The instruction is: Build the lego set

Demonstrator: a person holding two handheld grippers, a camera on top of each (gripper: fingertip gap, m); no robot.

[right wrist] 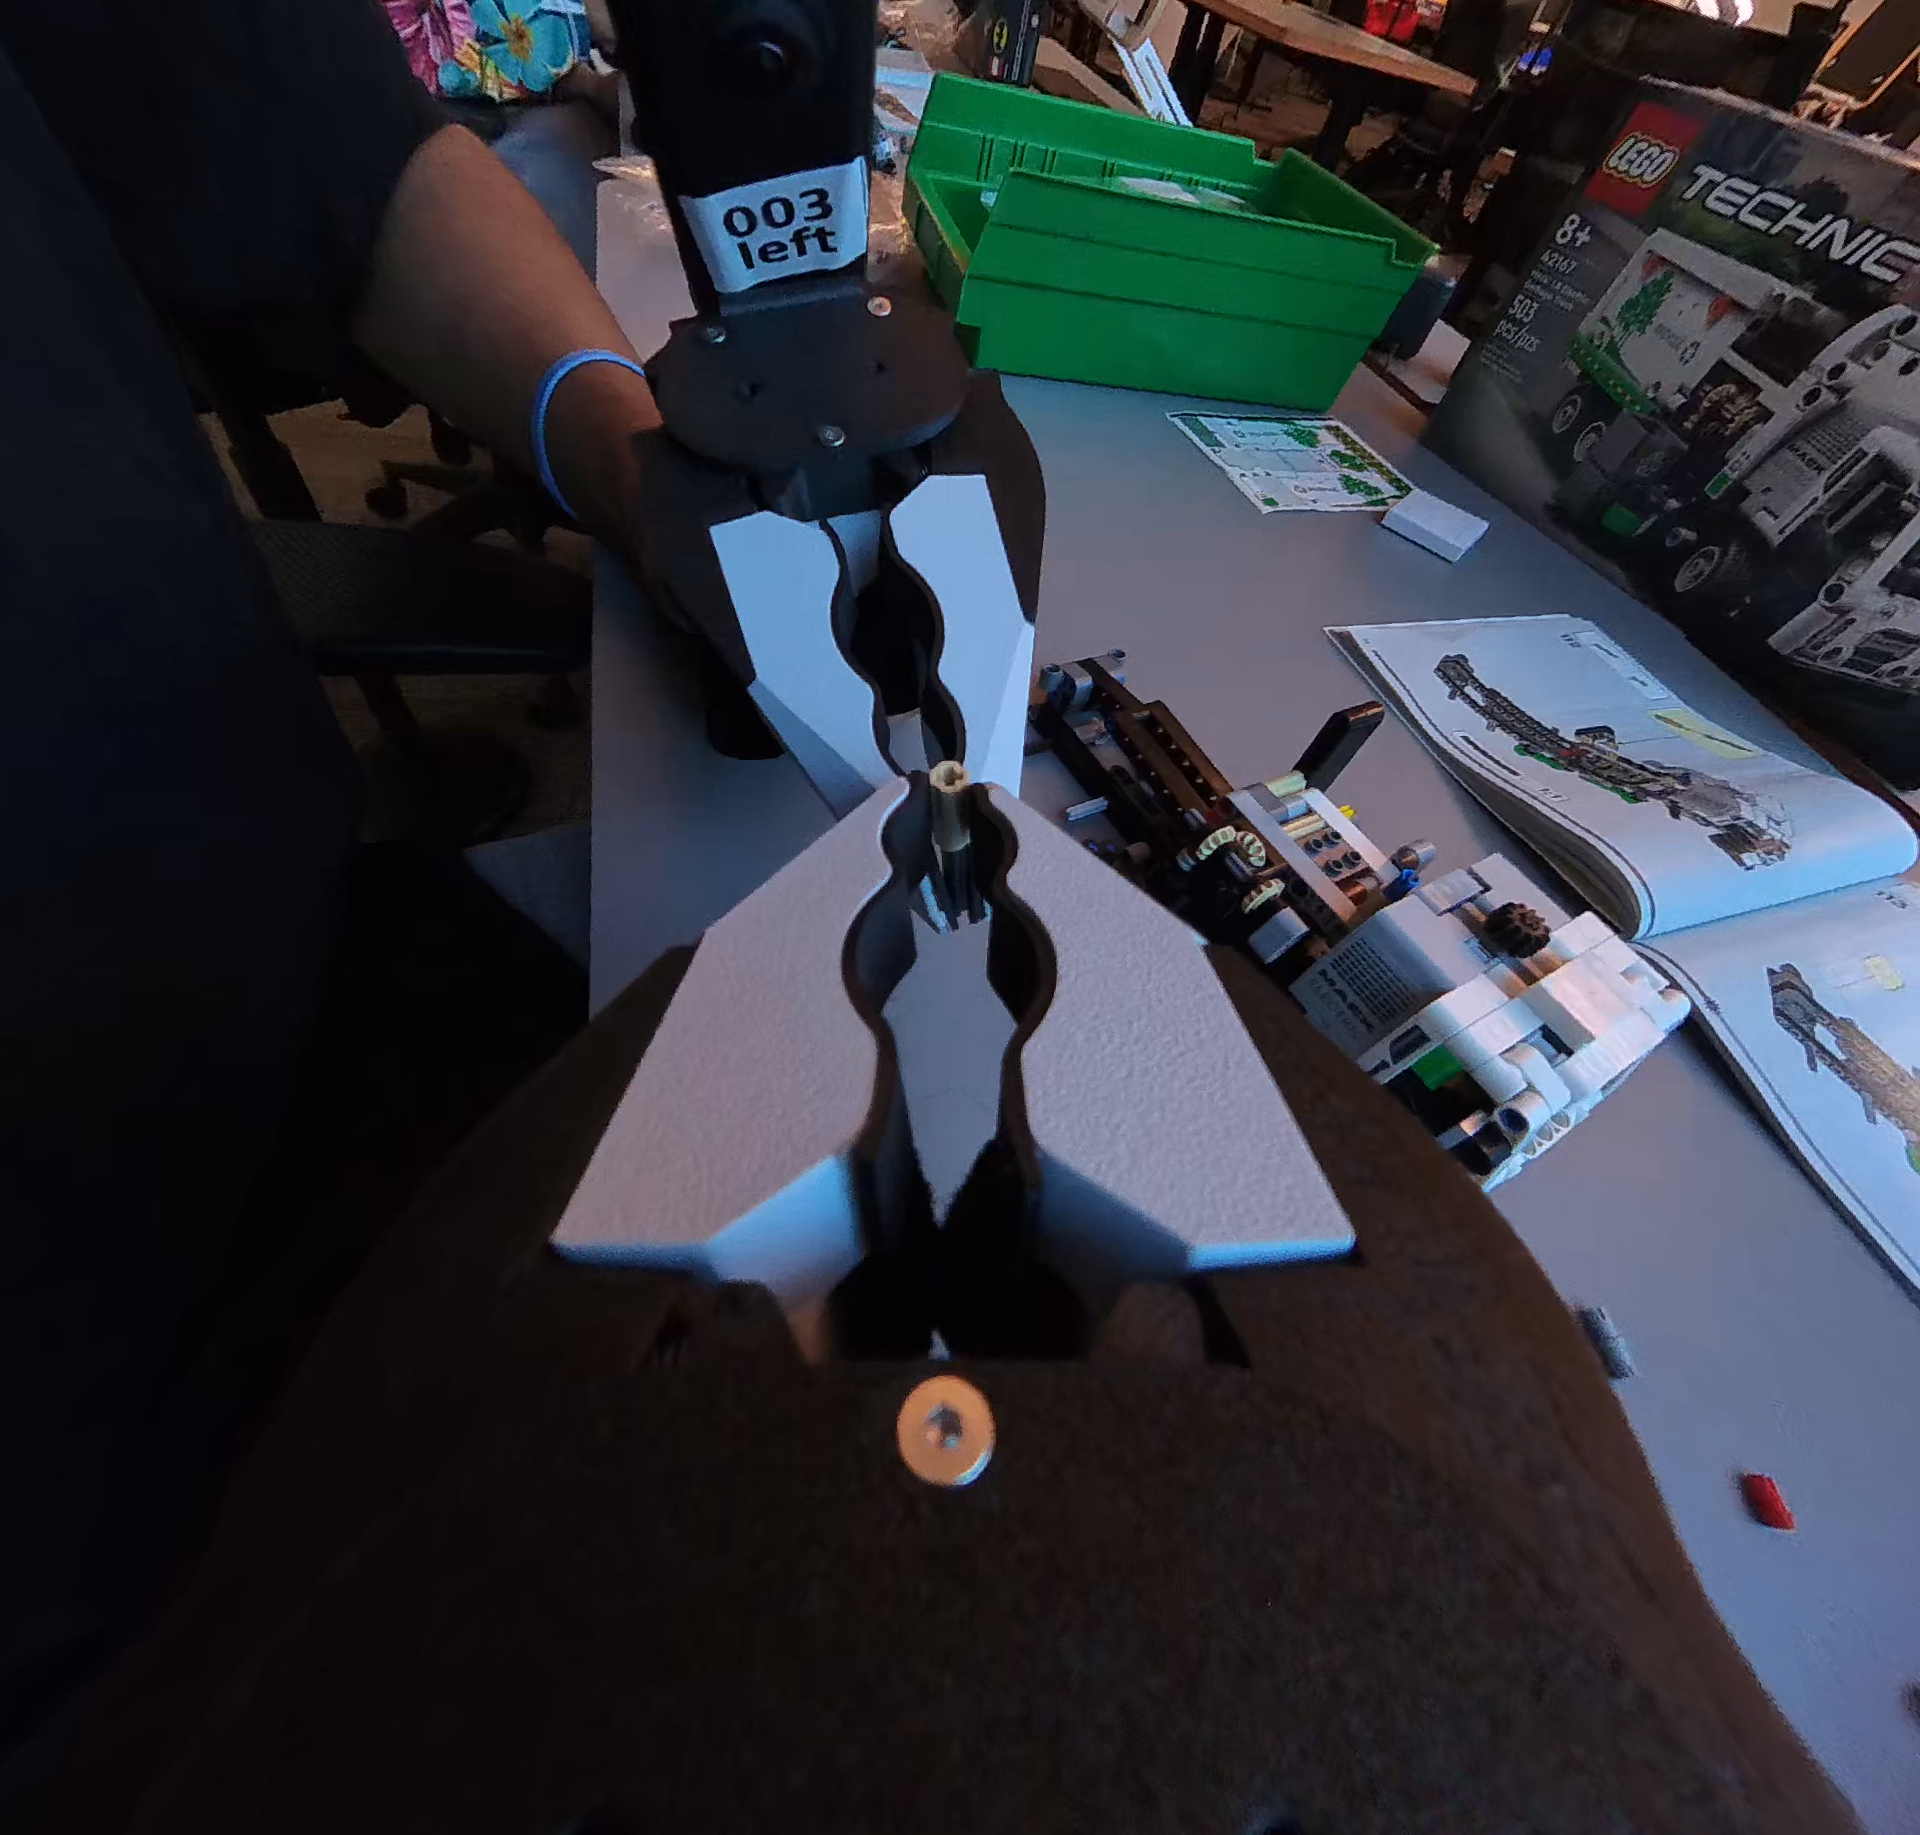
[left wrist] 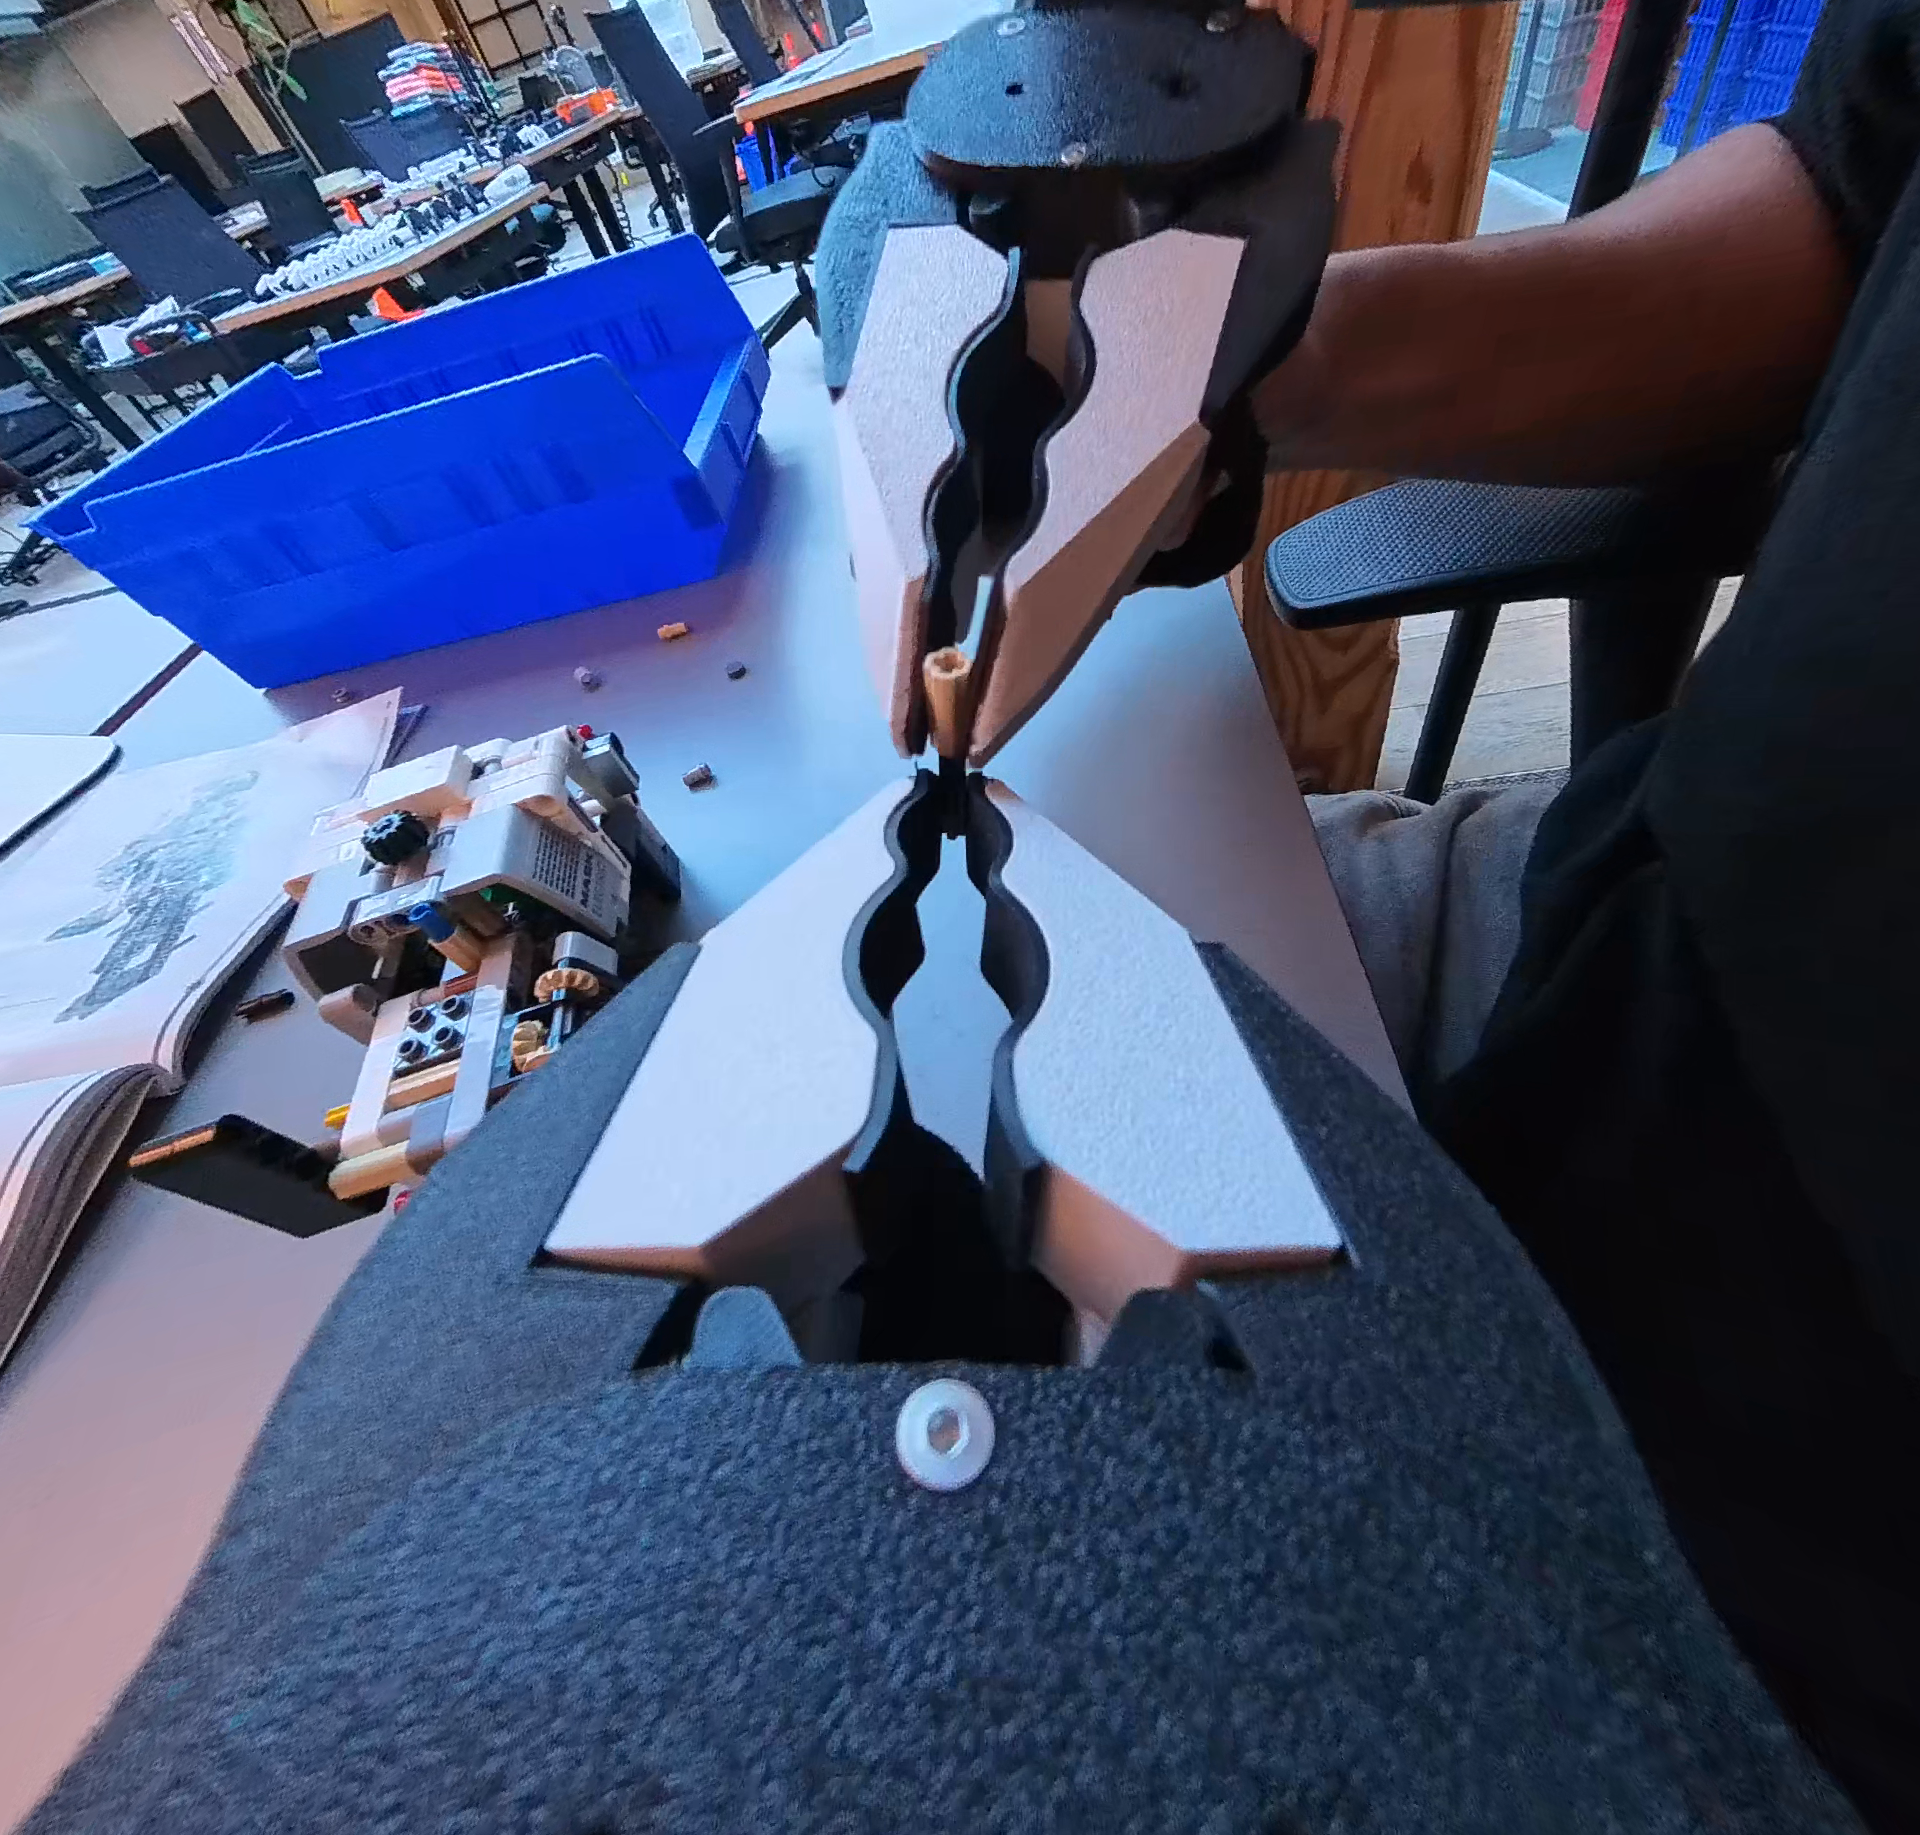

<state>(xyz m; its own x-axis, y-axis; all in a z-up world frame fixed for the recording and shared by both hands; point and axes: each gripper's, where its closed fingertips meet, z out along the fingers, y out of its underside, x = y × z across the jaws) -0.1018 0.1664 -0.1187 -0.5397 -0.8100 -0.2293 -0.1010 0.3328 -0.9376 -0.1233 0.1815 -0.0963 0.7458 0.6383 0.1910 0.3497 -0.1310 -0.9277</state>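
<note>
Tan piece: a small tan tube (left wrist: 945, 696) sits between the tips of my right tool (left wrist: 943, 746), just above the middle of the left wrist view.
Black piece: a thin black axle (right wrist: 951, 876) goes into the tan tube (right wrist: 948, 806); my left tool (left wrist: 948, 817) pinches its other end.
My left tool: almost closed, its tips tight on the black axle (left wrist: 948, 798).
My right tool: almost closed, its tips (right wrist: 948, 829) tight on the tan tube where the axle goes in.
How they meet: the two tools are tip to tip in the air over the desk (left wrist: 1122, 746), near its edge.
Truck model: the half-built white and grey lego truck (right wrist: 1351, 923) lies on the desk at the middle right of the right wrist view, apart from both tools.
Book: the open instruction book (right wrist: 1621, 777) lies just beside the truck, further right.
Bins: a blue bin (left wrist: 416, 476) at the upper left of the left wrist view, a green bin (right wrist: 1153, 258) at the top of the right wrist view.
Box: the lego box (right wrist: 1714, 362) stands at the upper right.
Loose bits: a few small pieces (left wrist: 699, 774) lie on the desk near the blue bin.
</note>
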